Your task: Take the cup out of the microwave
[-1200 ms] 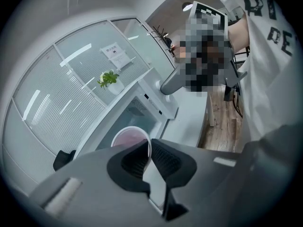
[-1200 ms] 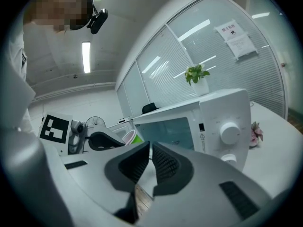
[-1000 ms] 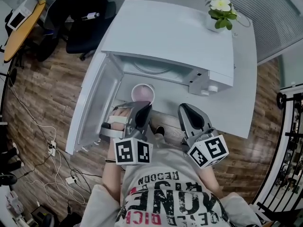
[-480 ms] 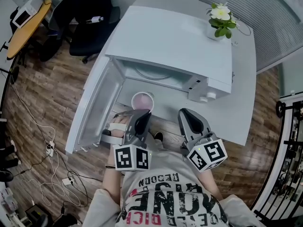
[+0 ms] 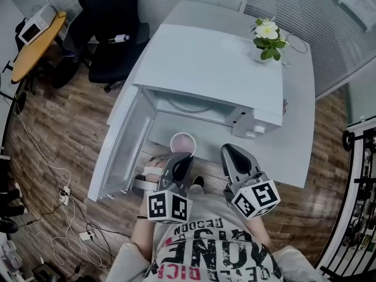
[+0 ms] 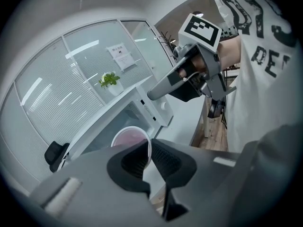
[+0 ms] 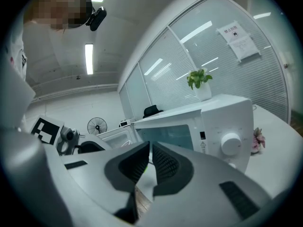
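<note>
A pink cup [image 5: 183, 143] with a white rim hangs just in front of the open white microwave [image 5: 217, 63], over the table's front strip. My left gripper [image 5: 180, 157] is shut on the near rim of the cup [image 6: 128, 138]; one pad sits inside the wall and the other outside, at my left gripper [image 6: 150, 146]. My right gripper [image 5: 230, 151] hovers to the right of the cup, before the control panel, with nothing in it. In its own view my right gripper [image 7: 149, 162] shows pads almost touching and the microwave [image 7: 222, 126] ahead.
The microwave door [image 5: 123, 151] stands swung open to the left of the cup. A flower pot [image 5: 267, 37] sits on the white table [image 5: 299, 128] behind the microwave. A black office chair [image 5: 111, 28] and floor cables lie to the left.
The cup, in my left gripper, has come slightly further out from the microwave opening toward the person. My right gripper has stayed put.
</note>
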The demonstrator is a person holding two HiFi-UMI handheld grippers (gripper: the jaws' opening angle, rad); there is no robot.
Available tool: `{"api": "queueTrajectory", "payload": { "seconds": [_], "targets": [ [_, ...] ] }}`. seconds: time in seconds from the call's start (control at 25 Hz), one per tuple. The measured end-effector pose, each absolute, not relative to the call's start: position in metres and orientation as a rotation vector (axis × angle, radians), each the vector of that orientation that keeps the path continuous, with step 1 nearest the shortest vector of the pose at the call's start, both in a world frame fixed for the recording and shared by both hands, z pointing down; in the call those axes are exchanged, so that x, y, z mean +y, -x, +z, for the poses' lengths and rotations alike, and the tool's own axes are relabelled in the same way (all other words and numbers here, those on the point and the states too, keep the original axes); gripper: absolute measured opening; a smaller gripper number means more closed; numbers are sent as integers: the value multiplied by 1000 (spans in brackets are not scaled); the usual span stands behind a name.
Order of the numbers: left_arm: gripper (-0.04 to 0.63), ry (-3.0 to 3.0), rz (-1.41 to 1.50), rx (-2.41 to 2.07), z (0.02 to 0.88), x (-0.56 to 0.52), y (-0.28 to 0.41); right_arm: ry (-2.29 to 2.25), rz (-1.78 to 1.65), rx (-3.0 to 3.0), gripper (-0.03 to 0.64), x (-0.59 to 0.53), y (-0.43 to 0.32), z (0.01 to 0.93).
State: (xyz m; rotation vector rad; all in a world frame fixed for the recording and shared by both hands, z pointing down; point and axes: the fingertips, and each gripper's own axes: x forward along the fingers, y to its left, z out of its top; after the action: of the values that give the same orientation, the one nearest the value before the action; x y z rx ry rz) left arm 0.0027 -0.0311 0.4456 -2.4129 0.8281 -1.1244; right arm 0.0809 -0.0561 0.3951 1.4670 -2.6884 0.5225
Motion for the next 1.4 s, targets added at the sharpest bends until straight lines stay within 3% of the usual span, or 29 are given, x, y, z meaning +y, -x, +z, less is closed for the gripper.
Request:
{"api": "queueTrajectory", "payload": {
  "seconds": [0.8,1.4],
  "targets": [
    [32,2752,-401,1434,397,-64,40,-1492,527,-2690,28,-63,-69,392],
    [32,2728,-169,1623,385,-57,48,-1505,501,-2689,28,-52,-79,390]
  ]
}}
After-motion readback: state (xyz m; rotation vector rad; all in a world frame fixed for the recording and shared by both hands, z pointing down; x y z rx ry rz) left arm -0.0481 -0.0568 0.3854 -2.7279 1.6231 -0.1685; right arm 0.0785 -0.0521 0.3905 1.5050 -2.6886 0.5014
